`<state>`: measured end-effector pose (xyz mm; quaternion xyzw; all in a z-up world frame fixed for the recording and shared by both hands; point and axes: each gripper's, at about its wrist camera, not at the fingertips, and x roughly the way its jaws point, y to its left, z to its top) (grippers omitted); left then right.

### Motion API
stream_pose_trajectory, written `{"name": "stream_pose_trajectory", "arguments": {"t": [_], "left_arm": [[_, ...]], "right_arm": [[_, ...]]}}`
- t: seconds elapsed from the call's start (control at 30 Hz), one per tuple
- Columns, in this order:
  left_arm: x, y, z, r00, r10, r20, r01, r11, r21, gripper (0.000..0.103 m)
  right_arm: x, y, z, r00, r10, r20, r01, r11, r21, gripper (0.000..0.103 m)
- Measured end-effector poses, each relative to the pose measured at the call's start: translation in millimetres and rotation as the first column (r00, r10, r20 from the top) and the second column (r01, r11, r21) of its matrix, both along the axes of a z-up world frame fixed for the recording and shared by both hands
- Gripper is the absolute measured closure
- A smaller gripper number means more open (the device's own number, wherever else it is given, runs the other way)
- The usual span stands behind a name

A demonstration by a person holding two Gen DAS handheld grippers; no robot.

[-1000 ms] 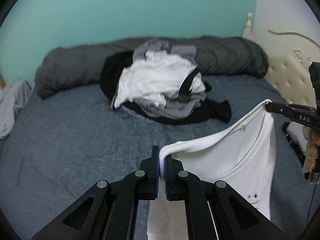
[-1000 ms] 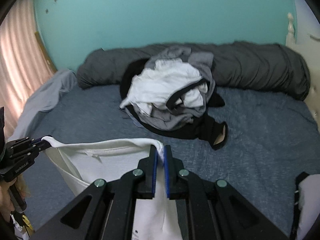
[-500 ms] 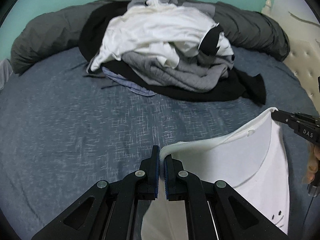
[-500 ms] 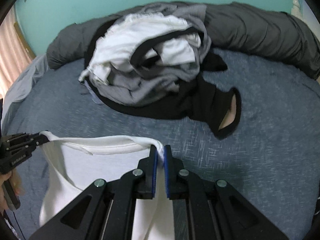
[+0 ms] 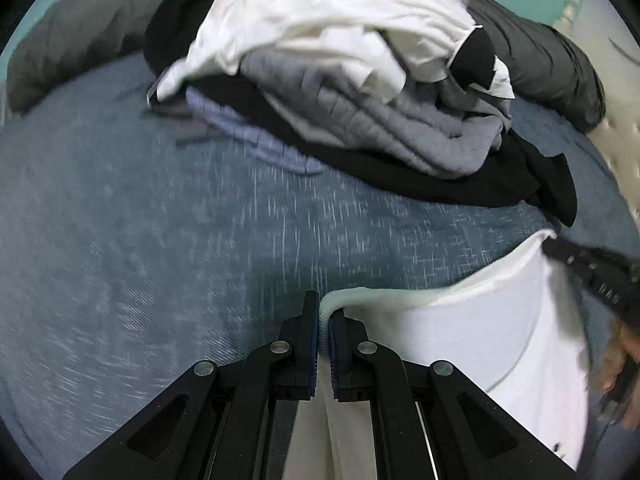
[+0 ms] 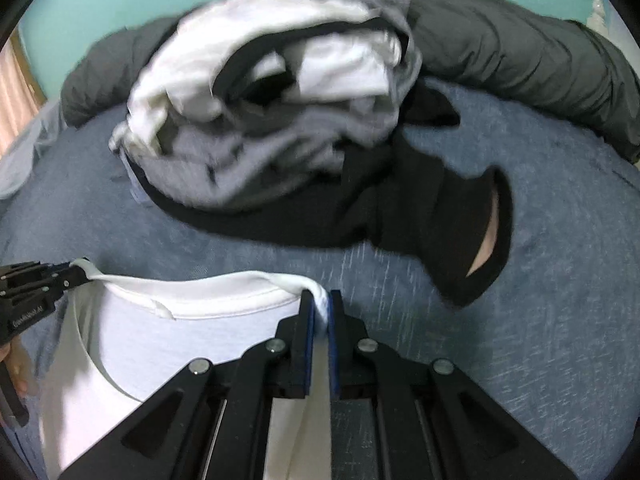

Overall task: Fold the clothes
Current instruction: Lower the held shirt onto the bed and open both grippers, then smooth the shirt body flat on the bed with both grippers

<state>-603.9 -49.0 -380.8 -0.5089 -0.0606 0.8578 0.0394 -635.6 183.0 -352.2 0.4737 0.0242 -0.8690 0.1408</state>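
Bedspread [image 5: 160,260], blue, carries one grey rolled duvet [image 6: 520,56] and one heap of clothes [image 5: 340,80]. One white T-shirt [image 6: 180,332] hangs between two grippers, left gripper [image 5: 324,320] and right gripper [image 6: 320,308], each clamped tight on its collar.

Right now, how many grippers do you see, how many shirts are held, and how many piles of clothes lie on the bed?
Grippers: 2, left gripper and right gripper, both shut on the shirt.
Held shirts: 1, white shirt.
Clothes piles: 1, pile of clothes on the blue bed.
Total: 4.
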Motion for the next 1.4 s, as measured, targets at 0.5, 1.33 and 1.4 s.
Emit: {"name": "stream_pose_trajectory", "arguments": {"t": [0.5,1.33,1.4], "left_arm": [[74,-36,44,0.997,0.015,-0.079,-0.004,0.989,0.145,0.036],[388,-94,16,0.997,0.004,0.082,-0.015,0.991,0.13,0.037],[401,-98,13,0.995,0.029,0.096,-0.041,0.991,0.128,0.037]], "right_arm": [[65,39,37,0.996,-0.059,-0.06,0.042,0.968,-0.249,0.051],[382,112,30,0.988,-0.152,-0.024,0.122,0.867,-0.484,0.046],[392,117,29,0.986,-0.163,-0.022,0.13,0.858,-0.496,0.046]]}}
